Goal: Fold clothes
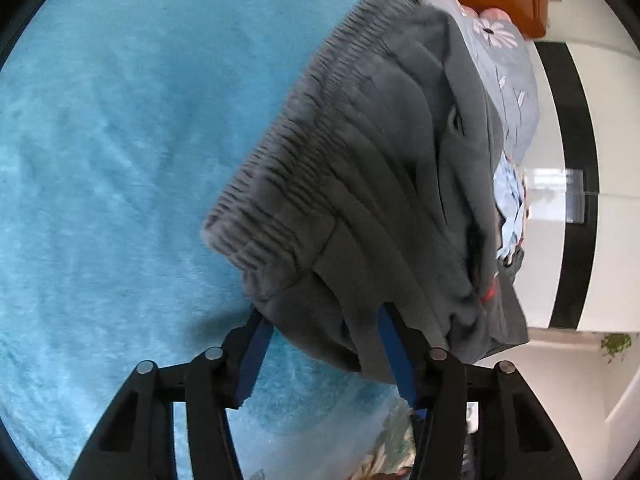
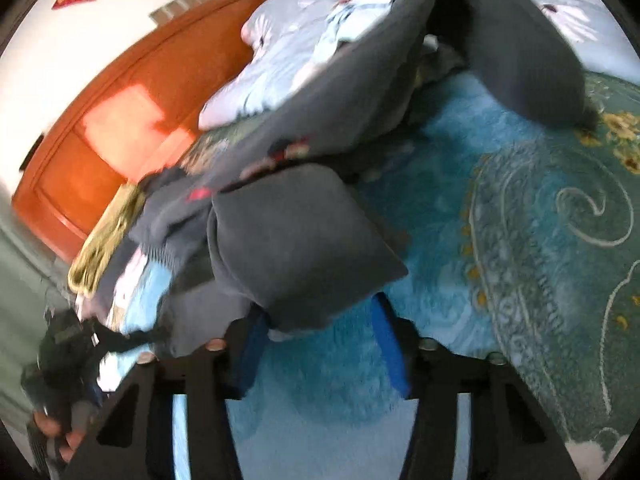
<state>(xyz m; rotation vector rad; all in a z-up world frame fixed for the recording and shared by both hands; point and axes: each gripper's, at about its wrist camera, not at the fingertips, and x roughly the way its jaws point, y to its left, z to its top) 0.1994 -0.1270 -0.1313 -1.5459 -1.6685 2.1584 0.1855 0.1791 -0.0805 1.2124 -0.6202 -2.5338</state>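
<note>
A dark grey garment (image 1: 380, 168) with a ribbed elastic waistband (image 1: 288, 152) lies on the turquoise blanket (image 1: 112, 160). Its near edge droops between the blue-padded fingers (image 1: 252, 360) of my left gripper (image 1: 322, 314), whose jaws stand well apart. In the right wrist view a folded part of the grey garment (image 2: 296, 244) hangs in front of my right gripper (image 2: 320, 308). That cloth touches the left pad, while the right finger (image 2: 390, 356) stands clear of it over the blanket (image 2: 432, 208). The rest of the grey cloth runs up toward the top of the right wrist view.
A heap of other clothes (image 2: 132, 280) and a pale floral quilt (image 2: 288, 56) lie beyond the garment. An orange wooden panel (image 2: 120, 120) stands behind the bed. A person's hand (image 2: 52, 432) shows at the lower left. A white wall (image 1: 612, 120) borders the bed.
</note>
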